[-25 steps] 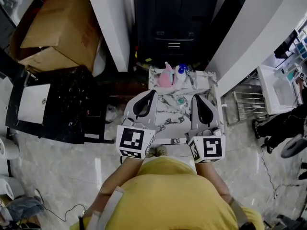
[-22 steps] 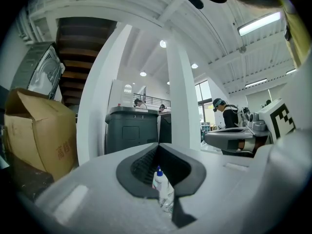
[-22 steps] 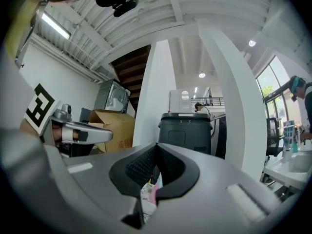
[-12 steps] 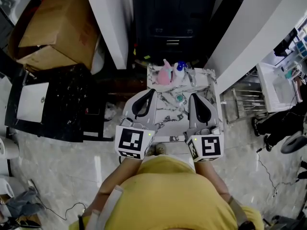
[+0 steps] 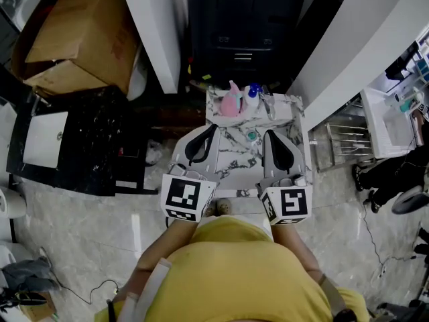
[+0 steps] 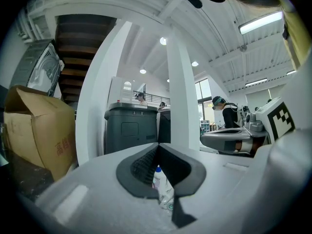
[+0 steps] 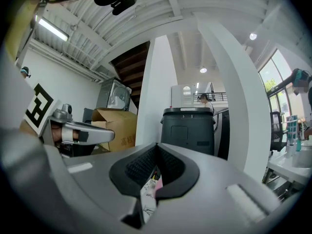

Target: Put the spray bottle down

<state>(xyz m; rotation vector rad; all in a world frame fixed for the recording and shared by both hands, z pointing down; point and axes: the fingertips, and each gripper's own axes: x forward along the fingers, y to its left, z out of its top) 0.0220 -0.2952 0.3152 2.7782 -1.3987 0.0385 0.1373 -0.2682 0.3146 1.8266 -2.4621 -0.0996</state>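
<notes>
A pink spray bottle (image 5: 231, 103) stands upright at the far edge of a small marble table (image 5: 234, 158), with a white bottle with a blue cap (image 5: 251, 98) right beside it. A small teal item (image 5: 251, 137) lies mid-table. My left gripper (image 5: 213, 129) and right gripper (image 5: 269, 135) hover side by side over the near half of the table, both shut with nothing in them and short of the bottles. In the left gripper view the blue-capped bottle (image 6: 158, 176) shows through the shut left gripper (image 6: 157, 146). In the right gripper view a pink sliver (image 7: 157, 184) shows below the shut right gripper (image 7: 157, 145).
Behind the table stands a dark grey bin (image 5: 241, 25) between two white pillars (image 5: 155, 32) (image 5: 348, 45). An open cardboard box (image 5: 80, 39) sits at the far left above a black cabinet (image 5: 94, 146). A metal rack (image 5: 342, 143) stands to the table's right.
</notes>
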